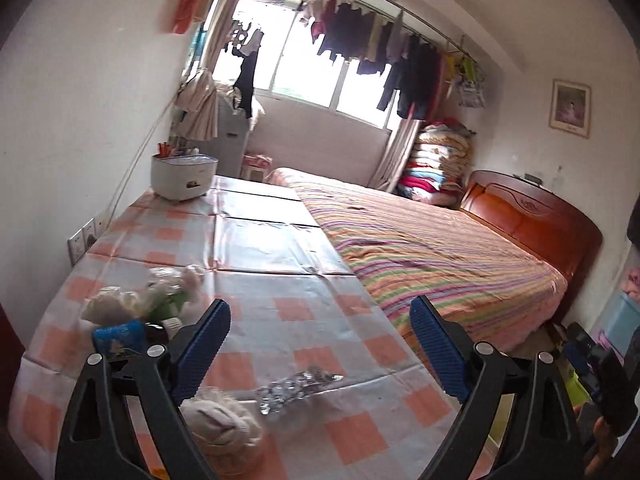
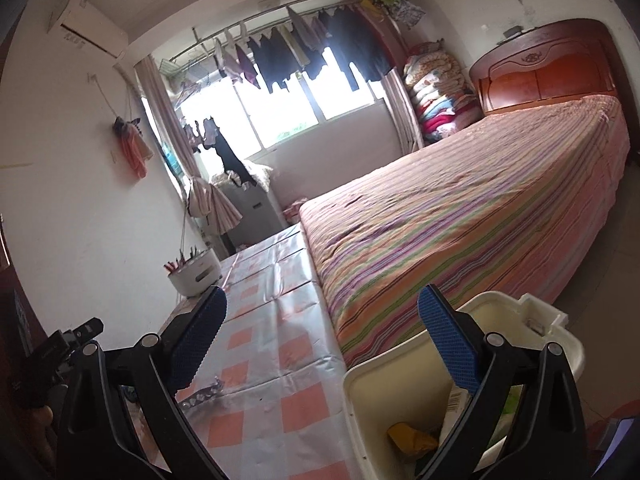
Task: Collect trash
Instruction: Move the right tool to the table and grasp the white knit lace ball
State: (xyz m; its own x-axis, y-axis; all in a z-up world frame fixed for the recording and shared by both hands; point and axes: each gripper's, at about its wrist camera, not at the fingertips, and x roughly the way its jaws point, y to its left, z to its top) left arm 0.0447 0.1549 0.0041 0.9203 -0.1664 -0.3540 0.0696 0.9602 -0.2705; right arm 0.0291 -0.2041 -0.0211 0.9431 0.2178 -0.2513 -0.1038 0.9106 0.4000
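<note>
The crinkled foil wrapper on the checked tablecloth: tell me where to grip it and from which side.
Grip the foil wrapper across its narrow middle, coming down from above with the left tool, which is open. It lies flat and long, running left to right, so the fingers should straddle its short width; the crumpled tissue crowds its left end.

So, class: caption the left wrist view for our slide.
Open left gripper above crumpled foil on the checked table.

Daylight floods in through the wide far window [image 1: 304, 76], blown out to white in both views, leaving the dark clothes on the hanging rail [image 2: 320, 56] as near silhouettes. Sheen glares off the glossy orange-and-white checked table cover [image 1: 256, 236]. Motion blur smears the crumpled tissues and wrappers [image 1: 152, 304] at near left. Fisheye bending curves the walls, and black vignetting rings the corners of each frame.
</note>
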